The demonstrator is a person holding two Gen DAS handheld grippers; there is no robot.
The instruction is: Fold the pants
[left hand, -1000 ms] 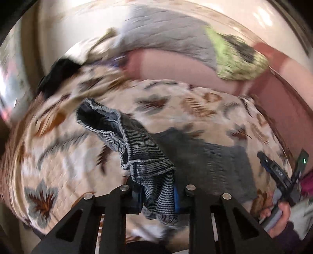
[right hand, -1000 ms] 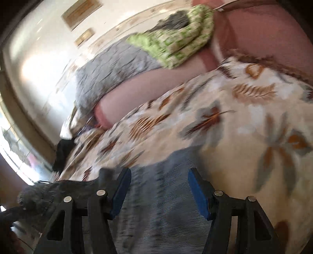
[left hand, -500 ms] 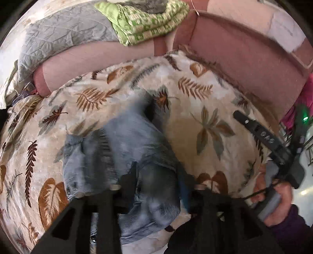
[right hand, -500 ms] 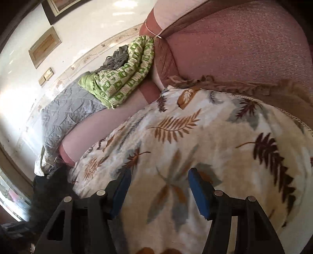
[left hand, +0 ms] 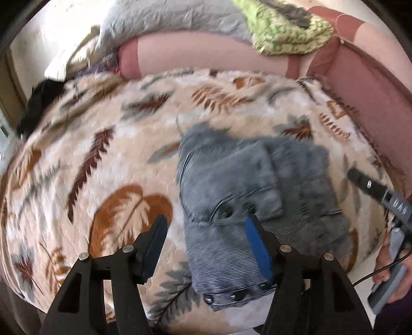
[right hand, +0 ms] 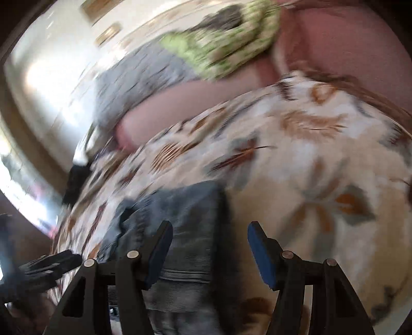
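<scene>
Nearest in the left wrist view, the left gripper [left hand: 206, 226] is seen with its two black fingers spread apart, the blue pads facing each other across a wide gap; its jaws have just been opening. The folded pants [left hand: 242, 206] lie flat on the leaf-patterned blanket [left hand: 108, 154], and the near edge of the grey-blue denim sits below and between the pads, though no pad is seen pressing on it. The waistband with its dark buttons is turned toward the camera, and one layer of cloth is laid over another to make a compact, roughly square bundle. At the right edge of this view the right gripper [left hand: 370, 185] is seen from the side, held in a hand [left hand: 391, 268] over the blanket beside the pants. In the right wrist view, which is blurred, the right gripper [right hand: 208, 237] is likewise spread, with nothing pinched between its pads; the pants [right hand: 185, 221] lie under its left finger and the blanket under its right. Farther off, the blanket is bordered by a pink sofa back [left hand: 206, 54], on which a grey quilted cover [left hand: 175, 20] and a green patterned cloth [left hand: 288, 33] are draped. A dark garment [left hand: 38, 103] lies at the far left end of the blanket.
</scene>
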